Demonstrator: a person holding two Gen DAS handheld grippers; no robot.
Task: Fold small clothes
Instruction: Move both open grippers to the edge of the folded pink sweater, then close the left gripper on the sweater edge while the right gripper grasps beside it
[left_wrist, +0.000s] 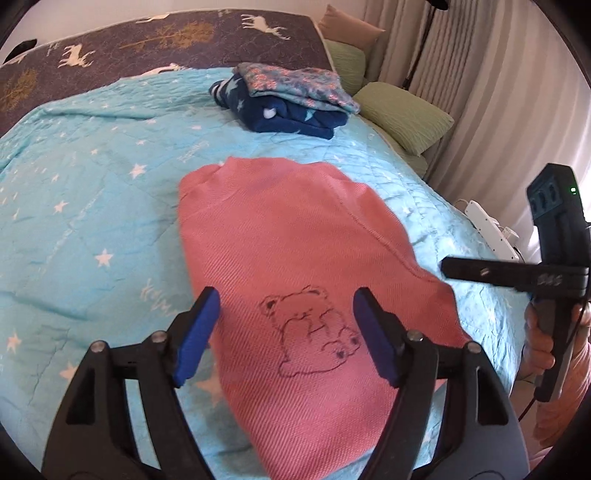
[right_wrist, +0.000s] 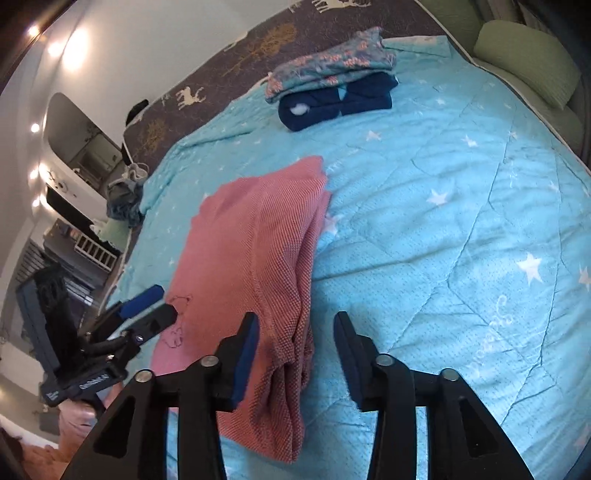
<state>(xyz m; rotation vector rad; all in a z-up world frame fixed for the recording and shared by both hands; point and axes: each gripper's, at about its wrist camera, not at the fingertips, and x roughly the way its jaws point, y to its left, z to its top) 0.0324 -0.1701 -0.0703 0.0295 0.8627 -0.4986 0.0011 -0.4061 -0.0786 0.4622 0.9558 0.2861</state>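
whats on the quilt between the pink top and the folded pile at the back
Nothing: only bare blue star quilt lies between the pink top and the folded pile. Both wrist views show that gap.

— Where is the sweater (left_wrist: 295, 236) laid?
— It is spread flat on the blanket (left_wrist: 92, 206), near the front edge of the bed.
— What is found behind it?
— A pile of folded clothes (left_wrist: 291, 99) is set farther back on the blanket. Pillows (left_wrist: 402, 114) are stacked to the right of the pile.
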